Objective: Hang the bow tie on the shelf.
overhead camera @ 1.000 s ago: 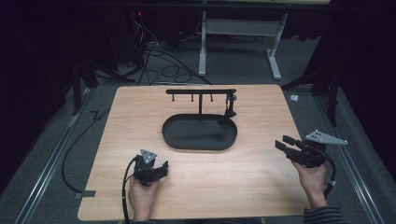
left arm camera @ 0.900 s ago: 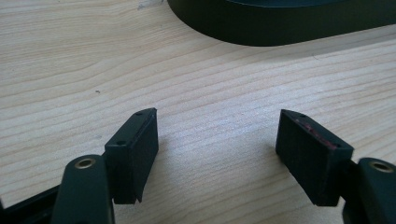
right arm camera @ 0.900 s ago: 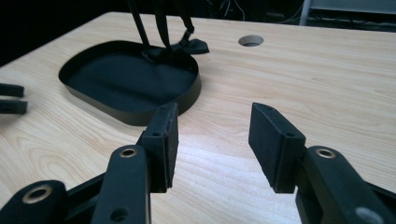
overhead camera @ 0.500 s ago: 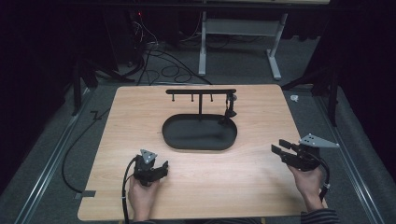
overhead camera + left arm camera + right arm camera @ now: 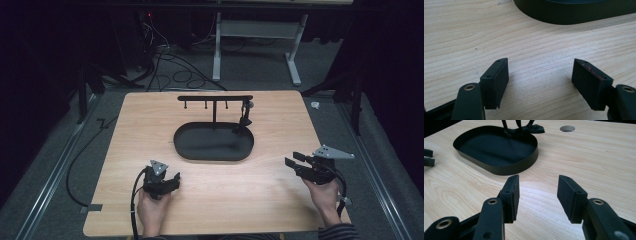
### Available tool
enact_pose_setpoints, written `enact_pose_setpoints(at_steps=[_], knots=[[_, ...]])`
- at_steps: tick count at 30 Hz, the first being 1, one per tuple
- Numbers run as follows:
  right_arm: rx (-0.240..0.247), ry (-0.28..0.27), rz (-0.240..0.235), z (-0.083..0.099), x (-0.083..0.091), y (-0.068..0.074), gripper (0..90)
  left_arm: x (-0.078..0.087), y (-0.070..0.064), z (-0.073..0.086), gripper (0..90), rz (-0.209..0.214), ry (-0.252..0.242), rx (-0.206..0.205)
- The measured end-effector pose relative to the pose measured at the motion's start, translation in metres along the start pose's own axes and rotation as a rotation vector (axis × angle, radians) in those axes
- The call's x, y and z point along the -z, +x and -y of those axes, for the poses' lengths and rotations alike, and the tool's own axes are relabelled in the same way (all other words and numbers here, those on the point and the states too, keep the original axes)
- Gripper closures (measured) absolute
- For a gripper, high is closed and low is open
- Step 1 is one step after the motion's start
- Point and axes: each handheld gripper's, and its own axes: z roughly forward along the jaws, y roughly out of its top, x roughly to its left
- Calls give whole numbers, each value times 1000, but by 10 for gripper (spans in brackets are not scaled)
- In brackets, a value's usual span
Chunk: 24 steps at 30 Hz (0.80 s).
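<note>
A black oval tray (image 5: 187,145) lies in the middle of the wooden table (image 5: 125,130), with a black T-shaped hanger stand (image 5: 215,98) rising from its far side. A small dark object (image 5: 244,119) hangs from the stand's right end down to the tray rim. My left gripper (image 5: 172,180) rests low at the front left, open and empty, with the tray wall (image 5: 574,15) ahead of it. My right gripper (image 5: 295,165) sits at the front right, open and empty, pointing left toward the tray (image 5: 524,162).
A round hole (image 5: 567,128) is cut in the tabletop beyond the tray. A cable (image 5: 134,210) trails from the left gripper off the front edge. On the floor behind the table are cables (image 5: 170,65) and a white desk frame (image 5: 260,35).
My right gripper has moved left and slightly down toward the table's front right area. The left gripper has stayed where it was.
</note>
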Motion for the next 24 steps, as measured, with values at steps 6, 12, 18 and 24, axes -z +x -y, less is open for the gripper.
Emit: enact_pose_setpoints(at_steps=[6, 12, 18, 24], knots=[[0, 13, -9, 3, -6, 2, 543, 0, 0, 0, 303, 0, 0, 0], [0, 22, -14, 4, -12, 3, 546, 0, 0, 0, 303, 0, 0, 0], [0, 24, -19, 4, -15, 6, 549, 0, 0, 0, 303, 0, 0, 0], [5, 34, -24, 4, -19, 9, 549, 0, 0, 0, 303, 0, 0, 0]])
